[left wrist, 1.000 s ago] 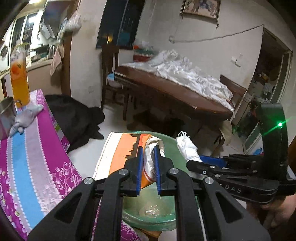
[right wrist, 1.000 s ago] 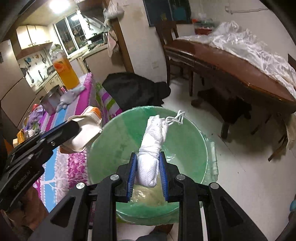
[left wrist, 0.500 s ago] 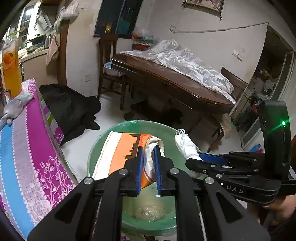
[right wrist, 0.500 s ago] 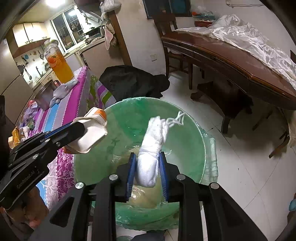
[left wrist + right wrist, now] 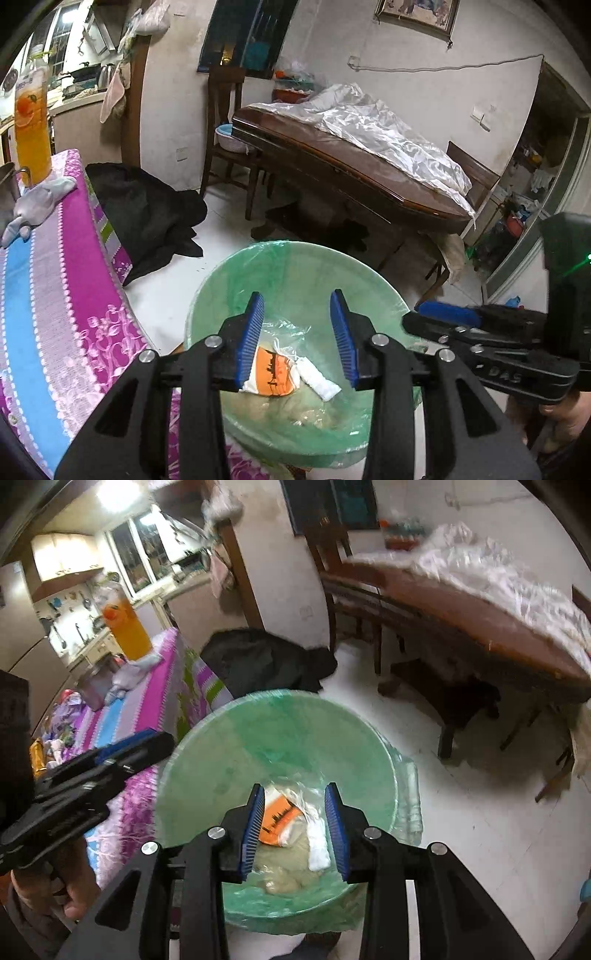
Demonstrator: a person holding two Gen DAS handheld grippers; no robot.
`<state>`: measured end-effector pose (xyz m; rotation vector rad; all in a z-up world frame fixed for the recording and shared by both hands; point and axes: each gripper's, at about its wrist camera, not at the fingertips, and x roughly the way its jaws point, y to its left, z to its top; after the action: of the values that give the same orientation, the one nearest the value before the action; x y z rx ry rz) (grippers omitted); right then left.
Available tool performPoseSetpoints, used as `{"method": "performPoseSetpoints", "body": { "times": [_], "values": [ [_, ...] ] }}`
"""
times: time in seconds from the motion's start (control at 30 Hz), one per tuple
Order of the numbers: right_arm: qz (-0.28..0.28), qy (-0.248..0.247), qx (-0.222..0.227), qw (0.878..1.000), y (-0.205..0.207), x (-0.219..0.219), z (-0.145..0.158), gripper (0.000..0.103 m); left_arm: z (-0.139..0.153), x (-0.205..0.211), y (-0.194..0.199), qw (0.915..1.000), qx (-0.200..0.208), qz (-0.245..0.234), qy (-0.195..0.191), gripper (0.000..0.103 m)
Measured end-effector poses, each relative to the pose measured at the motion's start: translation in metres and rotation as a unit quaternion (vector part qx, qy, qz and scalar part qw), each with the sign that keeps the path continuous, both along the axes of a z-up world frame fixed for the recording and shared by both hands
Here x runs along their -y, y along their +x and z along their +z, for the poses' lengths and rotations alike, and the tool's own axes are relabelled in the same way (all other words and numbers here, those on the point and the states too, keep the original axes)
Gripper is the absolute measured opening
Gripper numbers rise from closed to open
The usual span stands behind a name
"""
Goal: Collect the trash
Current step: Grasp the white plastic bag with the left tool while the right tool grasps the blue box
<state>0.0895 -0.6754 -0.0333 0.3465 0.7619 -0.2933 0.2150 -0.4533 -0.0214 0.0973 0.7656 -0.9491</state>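
A green-lined trash bin (image 5: pixel 295 266) stands on the floor below both grippers; it also shows in the right wrist view (image 5: pixel 240 746). An orange and white wrapper (image 5: pixel 275 376) and a white rolled wad (image 5: pixel 319 378) lie at its bottom on other trash. The right wrist view shows the wrapper (image 5: pixel 279 821) and the wad (image 5: pixel 318 843) too. My left gripper (image 5: pixel 297 336) is open and empty above the bin. My right gripper (image 5: pixel 295 829) is open and empty above the bin, and also shows from the side in the left wrist view (image 5: pixel 447 314).
A table with a pink, purple and blue striped cloth (image 5: pixel 55 280) stands left of the bin, with an orange drink bottle (image 5: pixel 31 125) on it. A black bag (image 5: pixel 144 210) lies on the floor. A dark wooden table (image 5: pixel 351 173) stands behind.
Both grippers have opened. The orange wrapper dropped from the left one and the white wad from the right one; both now lie in the bin.
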Motion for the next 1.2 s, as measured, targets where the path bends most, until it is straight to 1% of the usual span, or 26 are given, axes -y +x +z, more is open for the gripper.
{"method": "performPoseSetpoints", "body": {
  "times": [0.07,0.1,0.13,0.17,0.2,0.23,0.27,0.33,0.4,0.5,0.53,0.6,0.63,0.73,0.77,0.83,0.87,0.9,0.97,1.0,1.07,1.1,1.2],
  "values": [
    [0.003,-0.038,0.029,0.999,-0.008,-0.02,0.015,0.042,0.005,-0.013,-0.004,0.9999,0.013,0.008,0.0,0.036],
    [0.008,-0.062,0.052,0.997,-0.013,-0.037,0.024,0.045,0.008,-0.021,-0.006,0.9996,0.024,0.015,0.001,0.036],
    [0.014,-0.082,0.075,0.994,-0.018,-0.054,0.031,0.058,0.011,-0.029,-0.008,0.9992,0.035,0.021,0.003,0.036],
    [0.018,-0.092,0.092,0.991,-0.021,-0.065,0.036,0.076,0.015,-0.042,-0.011,0.9984,0.048,0.029,0.004,0.04],
    [0.024,-0.102,0.117,0.988,-0.025,-0.082,0.041,0.08,0.017,-0.053,-0.013,0.9976,0.058,0.037,0.006,0.047],
    [0.033,-0.11,0.136,0.984,-0.028,-0.099,0.043,0.082,0.021,-0.07,-0.014,0.9959,0.074,0.053,0.007,0.05],
    [0.045,-0.113,0.147,0.982,-0.027,-0.114,0.044,0.082,0.023,-0.084,-0.013,0.9947,0.081,0.064,0.007,0.054],
    [0.07,-0.1,0.157,0.98,-0.022,-0.136,0.043,0.082,0.027,-0.118,-0.01,0.9921,0.086,0.091,0.004,0.056],
    [0.105,-0.09,0.159,0.978,-0.009,-0.162,0.043,0.082,0.029,-0.153,-0.003,0.9885,0.087,0.124,0.005,0.057],
    [0.155,-0.074,0.159,0.972,0.01,-0.202,0.045,0.082,0.029,-0.216,0.013,0.9798,0.077,0.185,0.012,0.057],
    [0.171,-0.075,0.158,0.97,0.017,-0.217,0.045,0.082,0.028,-0.231,0.017,0.9773,0.074,0.198,0.014,0.057],
    [0.2,-0.067,0.155,0.965,0.029,-0.243,0.045,0.082,0.026,-0.274,0.028,0.9684,0.067,0.24,0.018,0.057],
    [0.216,-0.058,0.151,0.963,0.037,-0.257,0.045,0.082,0.026,-0.3,0.034,0.962,0.062,0.265,0.018,0.057],
    [0.251,-0.037,0.141,0.957,0.054,-0.292,0.042,0.082,0.022,-0.36,0.046,0.9434,0.052,0.327,0.024,0.057],
    [0.268,-0.023,0.134,0.954,0.063,-0.307,0.04,0.082,0.02,-0.388,0.053,0.9321,0.048,0.358,0.029,0.057],
    [0.288,-0.008,0.123,0.95,0.075,-0.33,0.035,0.082,0.019,-0.428,0.061,0.9164,0.043,0.396,0.034,0.057],
    [0.296,-0.003,0.118,0.948,0.078,-0.34,0.031,0.082,0.019,-0.453,0.066,0.9061,0.04,0.42,0.038,0.059],
    [0.309,0.004,0.111,0.945,0.085,-0.355,0.028,0.082,0.019,-0.473,0.069,0.8978,0.038,0.437,0.04,0.067],
    [0.328,0.012,0.1,0.939,0.098,-0.381,0.022,0.082,0.02,-0.512,0.074,0.8809,0.044,0.469,0.042,0.077],
    [0.334,0.016,0.096,0.938,0.101,-0.385,0.018,0.082,0.021,-0.526,0.076,0.8758,0.045,0.479,0.039,0.082],
    [0.35,0.023,0.084,0.933,0.113,-0.407,0.011,0.082,0.019,-0.562,0.085,0.8659,0.038,0.498,0.03,0.09],
    [0.355,0.027,0.079,0.931,0.119,-0.412,0.007,0.082,0.016,-0.574,0.09,0.8641,0.032,0.502,0.027,0.092],
    [0.367,0.047,0.062,0.927,0.139,-0.432,-0.003,0.082,0.002,-0.6,0.106,0.8701,-0.009,0.493,0.012,0.092]
  ]
}}
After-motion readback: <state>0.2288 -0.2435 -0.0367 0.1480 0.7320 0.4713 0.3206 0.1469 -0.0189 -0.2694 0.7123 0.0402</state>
